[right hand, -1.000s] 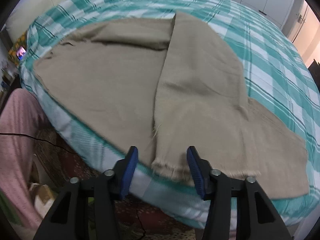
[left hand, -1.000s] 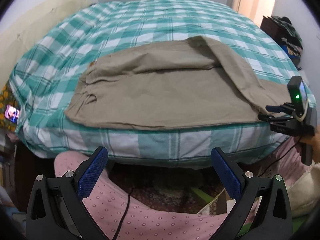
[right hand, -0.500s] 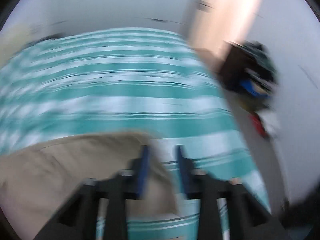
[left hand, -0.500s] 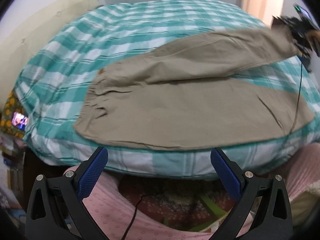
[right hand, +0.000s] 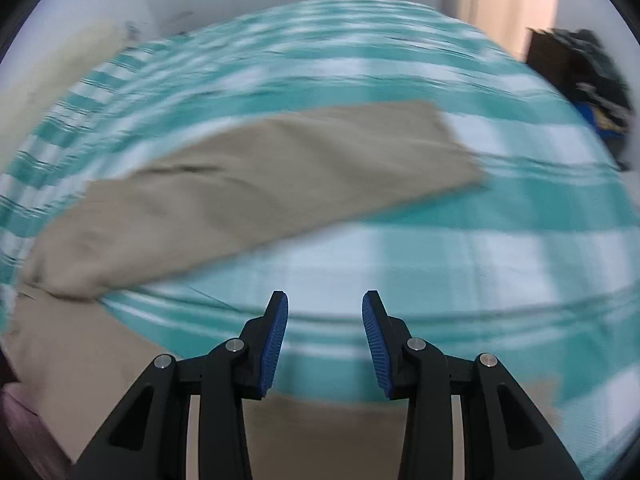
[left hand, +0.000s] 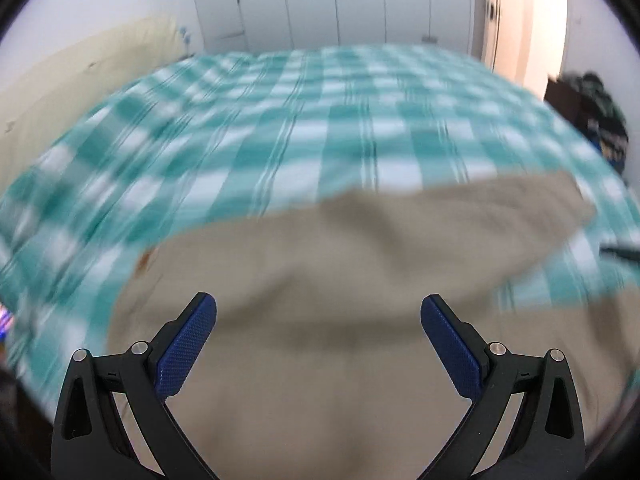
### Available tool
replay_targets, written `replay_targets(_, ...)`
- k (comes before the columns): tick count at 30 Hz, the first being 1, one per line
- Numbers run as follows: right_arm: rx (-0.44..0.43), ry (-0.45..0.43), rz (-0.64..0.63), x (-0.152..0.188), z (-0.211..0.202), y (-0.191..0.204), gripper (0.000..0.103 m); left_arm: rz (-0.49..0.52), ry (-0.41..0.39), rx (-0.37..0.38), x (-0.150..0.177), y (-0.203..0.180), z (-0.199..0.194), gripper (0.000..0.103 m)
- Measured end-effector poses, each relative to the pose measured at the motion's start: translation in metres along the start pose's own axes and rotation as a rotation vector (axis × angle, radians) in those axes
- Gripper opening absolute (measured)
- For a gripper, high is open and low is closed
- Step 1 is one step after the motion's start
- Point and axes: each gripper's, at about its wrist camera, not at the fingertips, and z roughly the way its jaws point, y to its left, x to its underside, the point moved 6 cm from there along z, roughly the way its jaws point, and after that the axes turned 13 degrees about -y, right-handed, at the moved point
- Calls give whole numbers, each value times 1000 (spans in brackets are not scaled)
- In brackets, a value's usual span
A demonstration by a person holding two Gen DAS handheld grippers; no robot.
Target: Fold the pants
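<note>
The khaki pants (left hand: 360, 280) lie spread on the teal checked bed (left hand: 320, 128); both views are blurred by motion. My left gripper (left hand: 318, 332) hovers over the waist end, wide open, with only cloth below it. In the right wrist view one pant leg (right hand: 260, 184) stretches flat toward the far right, and the other leg (right hand: 100, 360) runs along the near edge of the bed. My right gripper (right hand: 325, 332) is above the bare sheet between the two legs, its jaws apart with nothing between them.
White wardrobe doors (left hand: 360, 4) stand behind the bed, with a lit doorway (left hand: 528, 20) at the right. A dark pile of things (right hand: 588, 76) sits beside the bed's far right. A cream cushion (left hand: 72, 88) lines the left side.
The right gripper carried the folded-over leg out to the right and let it go; the leg now lies flat. The left gripper moved forward from the bed's edge to over the pants.
</note>
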Motion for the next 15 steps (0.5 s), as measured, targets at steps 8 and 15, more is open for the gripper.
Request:
replay_targets(8,-425,80,101,-41,82,187,52,51,155,-9,99,3,135,97)
replay_targets(15,-582,313,41,4,165,236,38,15,137,22,105,5,132,102)
